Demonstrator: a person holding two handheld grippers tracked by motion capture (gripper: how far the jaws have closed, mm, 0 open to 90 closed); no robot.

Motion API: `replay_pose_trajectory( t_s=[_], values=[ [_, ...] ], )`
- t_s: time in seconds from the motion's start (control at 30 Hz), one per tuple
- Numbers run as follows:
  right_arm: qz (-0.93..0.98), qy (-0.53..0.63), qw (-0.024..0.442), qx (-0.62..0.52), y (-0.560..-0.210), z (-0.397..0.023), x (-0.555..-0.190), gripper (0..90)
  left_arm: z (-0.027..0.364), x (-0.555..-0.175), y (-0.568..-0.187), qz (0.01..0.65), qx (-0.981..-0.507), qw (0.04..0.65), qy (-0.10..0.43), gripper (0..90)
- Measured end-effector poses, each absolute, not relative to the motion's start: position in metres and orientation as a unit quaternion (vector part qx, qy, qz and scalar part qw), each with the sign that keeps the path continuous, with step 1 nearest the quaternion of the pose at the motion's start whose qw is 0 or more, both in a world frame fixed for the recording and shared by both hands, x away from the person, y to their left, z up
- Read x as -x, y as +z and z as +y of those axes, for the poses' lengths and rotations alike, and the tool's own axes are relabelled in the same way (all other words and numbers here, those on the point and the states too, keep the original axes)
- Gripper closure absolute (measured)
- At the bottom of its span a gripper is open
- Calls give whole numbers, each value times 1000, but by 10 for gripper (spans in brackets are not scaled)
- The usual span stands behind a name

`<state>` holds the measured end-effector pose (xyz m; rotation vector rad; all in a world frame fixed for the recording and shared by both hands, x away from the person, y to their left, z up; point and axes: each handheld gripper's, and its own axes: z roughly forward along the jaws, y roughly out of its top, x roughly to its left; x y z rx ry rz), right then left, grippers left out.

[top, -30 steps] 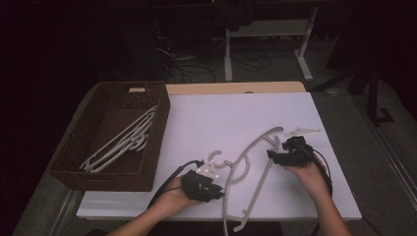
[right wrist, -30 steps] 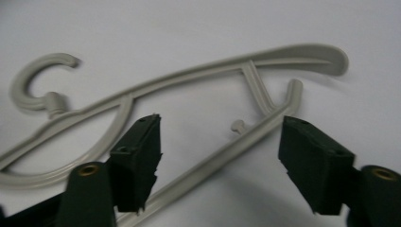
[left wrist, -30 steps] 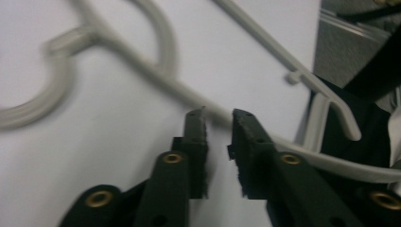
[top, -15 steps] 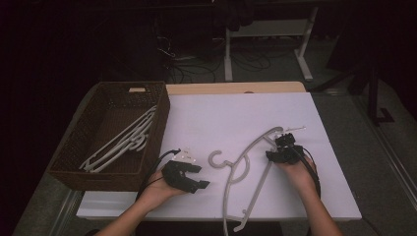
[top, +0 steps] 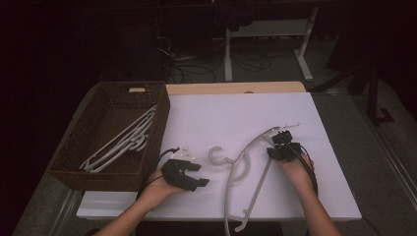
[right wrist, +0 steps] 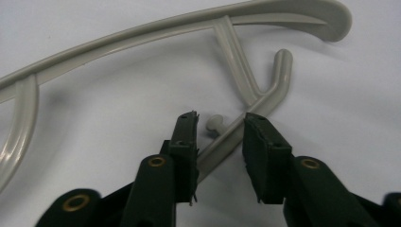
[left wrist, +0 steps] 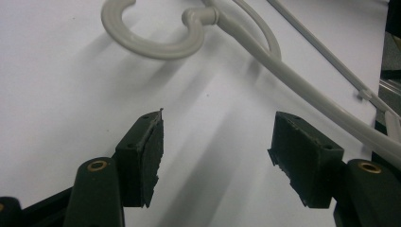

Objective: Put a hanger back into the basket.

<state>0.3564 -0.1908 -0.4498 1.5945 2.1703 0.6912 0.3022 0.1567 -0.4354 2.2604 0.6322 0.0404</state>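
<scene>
A pale grey plastic hanger (top: 244, 160) lies flat on the white table top (top: 236, 113), its hook (top: 216, 156) pointing left. My left gripper (top: 196, 175) rests left of the hook and apart from it. Its jaws have just been opening and stand open with nothing between them (left wrist: 217, 137); the hook (left wrist: 156, 47) lies beyond them. My right gripper (top: 284, 138) is at the hanger's right end. Its jaws have just been closing around a thin bar (right wrist: 227, 139) of the hanger, but a gap still shows beside the pads (right wrist: 220, 127).
A brown wicker basket (top: 163, 110) stands at the table's left side with several pale hangers (top: 123, 140) lying in it. Beyond the far table edge are desk legs and cables on a dark floor.
My left gripper has let go near the hook, opened and drawn back to the left. My right gripper has shifted slightly left onto the hanger's end and its jaws have narrowed around the bar.
</scene>
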Motion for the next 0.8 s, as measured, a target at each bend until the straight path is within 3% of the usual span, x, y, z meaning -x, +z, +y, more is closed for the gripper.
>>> replay_pose_trajectory(
  t_s=[0.07,0.2,0.8],
  values=[
    [763,249,178,-569,-451,-193,-359,548,157,-302,-435,248,-888,387,15,352],
    [752,253,177,-582,-452,-196,-366,543,157,-302,-436,249,-888,387,15,351],
    [779,246,179,-548,-450,-180,-390,649,155,-304,-435,253,-884,394,15,351]
  ],
)
